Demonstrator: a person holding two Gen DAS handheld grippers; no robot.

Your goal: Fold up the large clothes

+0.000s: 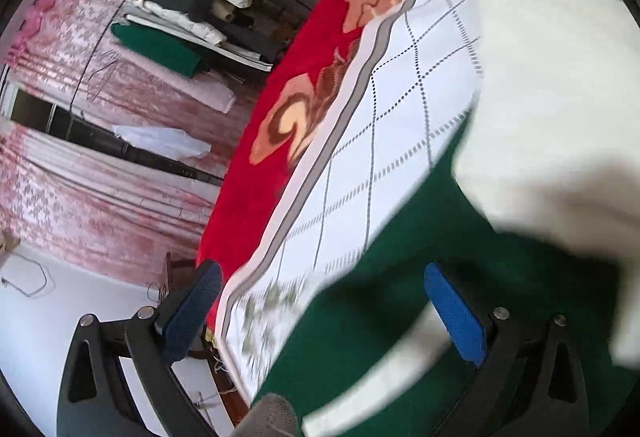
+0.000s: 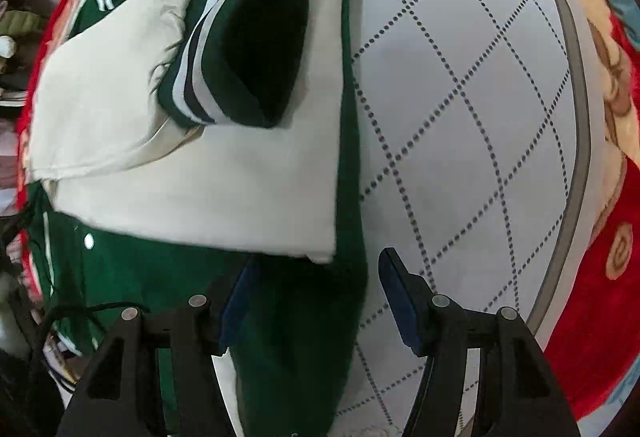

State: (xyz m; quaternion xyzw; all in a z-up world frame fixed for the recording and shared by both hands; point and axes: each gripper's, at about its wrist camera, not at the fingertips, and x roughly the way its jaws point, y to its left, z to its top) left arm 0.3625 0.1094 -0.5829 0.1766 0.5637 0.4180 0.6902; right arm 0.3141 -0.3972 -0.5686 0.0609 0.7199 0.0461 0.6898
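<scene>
No containers in view. Right gripper [image 2: 316, 301]: jaws apart, nothing between the 2 blue pads [image 2: 400, 303]; it hangs low over the green edge of the jacket [image 2: 192, 165]. Left gripper [image 1: 324, 313]: jaws wide apart, tilted view, green cloth and a blurred cream sleeve [image 1: 552, 109] lying past its pads, no grip seen. Jacket lies on the white quilted bed cover [image 2: 460, 141]: green body, cream sleeves folded across it, striped cuff [image 2: 244, 49] on top. Red floral blanket [image 1: 256, 173] beneath the cover. Farther off, stacked clothes [image 1: 208, 9] against a pink curtain [image 1: 80, 197].
</scene>
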